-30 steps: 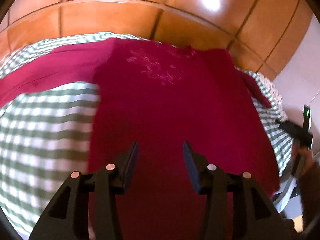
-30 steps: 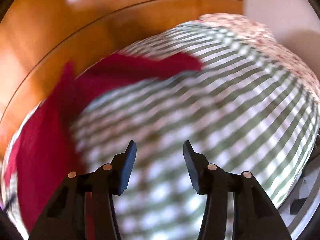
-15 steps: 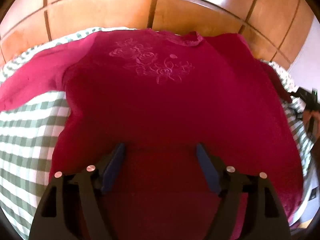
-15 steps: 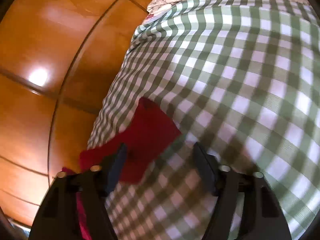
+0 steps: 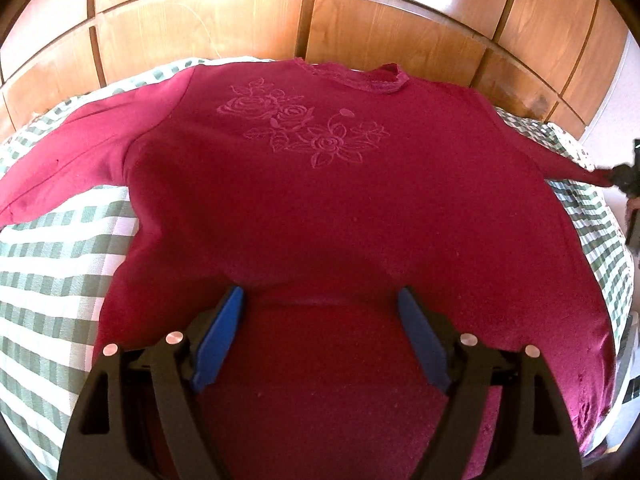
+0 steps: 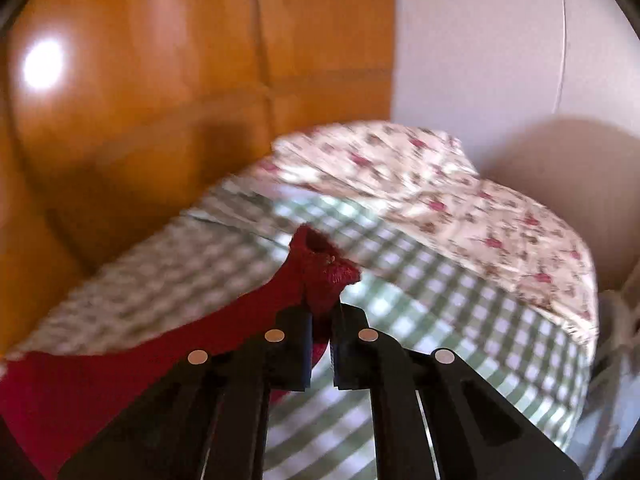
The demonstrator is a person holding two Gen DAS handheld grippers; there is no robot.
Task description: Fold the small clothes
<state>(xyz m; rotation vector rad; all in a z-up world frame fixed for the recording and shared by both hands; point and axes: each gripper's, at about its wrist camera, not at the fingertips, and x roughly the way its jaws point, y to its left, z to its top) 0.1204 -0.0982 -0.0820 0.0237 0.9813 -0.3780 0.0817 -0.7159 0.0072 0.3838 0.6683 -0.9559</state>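
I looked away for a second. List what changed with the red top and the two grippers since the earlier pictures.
The right gripper, open over the checked cover before, swung to the sleeve cuff and shut on it, lifting it. The left gripper moved down the red top toward its hem; its jaws are opening, with the fabric below them, not gripped. The top's body stays spread flat, flower embroidery up.

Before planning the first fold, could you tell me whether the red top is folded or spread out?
Spread out: the red top lies front up on the checked cover, both sleeves extended sideways.
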